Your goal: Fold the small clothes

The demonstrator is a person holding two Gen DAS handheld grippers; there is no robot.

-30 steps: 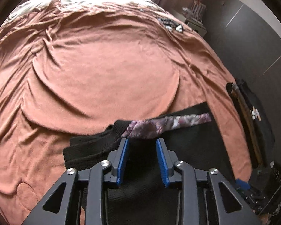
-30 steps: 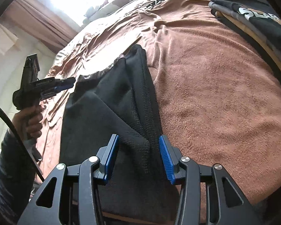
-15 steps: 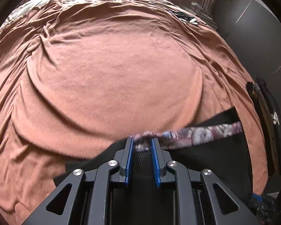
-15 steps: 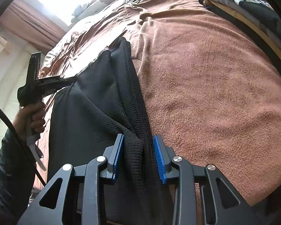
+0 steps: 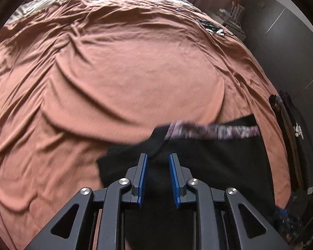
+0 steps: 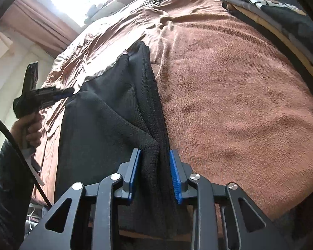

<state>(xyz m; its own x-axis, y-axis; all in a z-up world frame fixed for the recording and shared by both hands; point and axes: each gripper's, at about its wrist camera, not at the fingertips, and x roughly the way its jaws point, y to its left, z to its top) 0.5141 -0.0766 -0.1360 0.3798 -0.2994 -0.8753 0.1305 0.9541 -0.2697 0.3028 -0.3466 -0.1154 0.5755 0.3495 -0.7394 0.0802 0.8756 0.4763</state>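
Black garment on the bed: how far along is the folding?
Done: a stack of folded clothes sits at the bed's edge. In hand: the right gripper has its jaws closing on a bunched edge of the black garment; the left gripper has its jaws opening near the patterned waistband, gripping nothing. Left: the garment lies rumpled on the brown bedcover, with no neat fold made yet.
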